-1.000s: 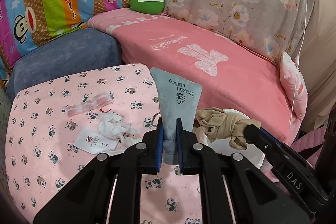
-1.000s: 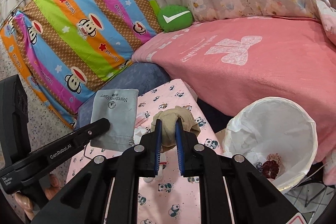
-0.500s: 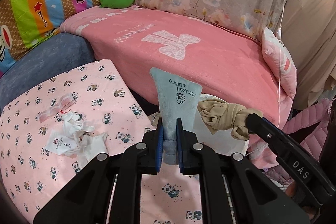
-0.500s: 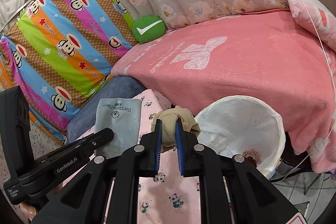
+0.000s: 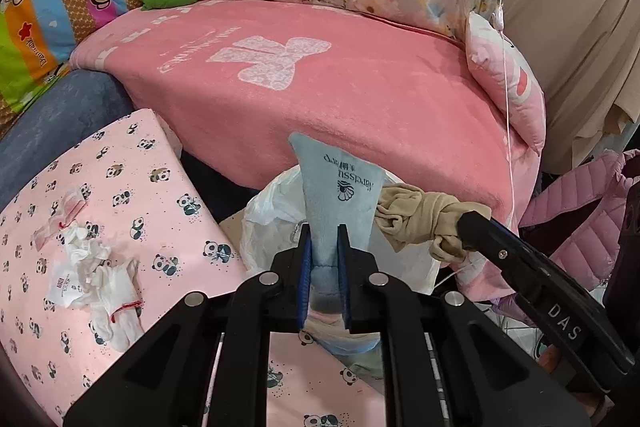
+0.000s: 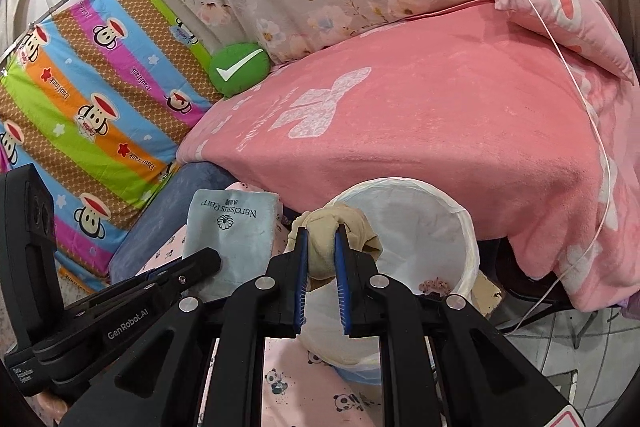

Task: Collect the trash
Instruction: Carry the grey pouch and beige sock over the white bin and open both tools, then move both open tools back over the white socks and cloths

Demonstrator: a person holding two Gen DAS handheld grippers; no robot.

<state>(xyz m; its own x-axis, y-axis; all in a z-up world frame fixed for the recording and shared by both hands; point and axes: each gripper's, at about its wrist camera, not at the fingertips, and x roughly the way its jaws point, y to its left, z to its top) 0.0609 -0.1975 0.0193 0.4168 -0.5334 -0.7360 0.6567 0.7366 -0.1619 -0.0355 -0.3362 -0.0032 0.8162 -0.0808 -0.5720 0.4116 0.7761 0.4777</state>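
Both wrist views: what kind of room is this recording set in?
Probably a home living or sleeping corner: a couch or bed under a pink blanket, cartoon-monkey striped fabric hung behind, a panda-print surface holding tissue scraps, and a lined trash bin beside it.

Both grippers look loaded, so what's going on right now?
The left gripper is shut on a flat light-blue fabric pouch with printed lettering. The right gripper is shut on a crumpled beige cloth wad. Both hang beside the white bag-lined trash bin, which already has some reddish scraps at the bottom. Crumpled white tissues and wrappers lie on the pink panda-print surface, not yet collected.
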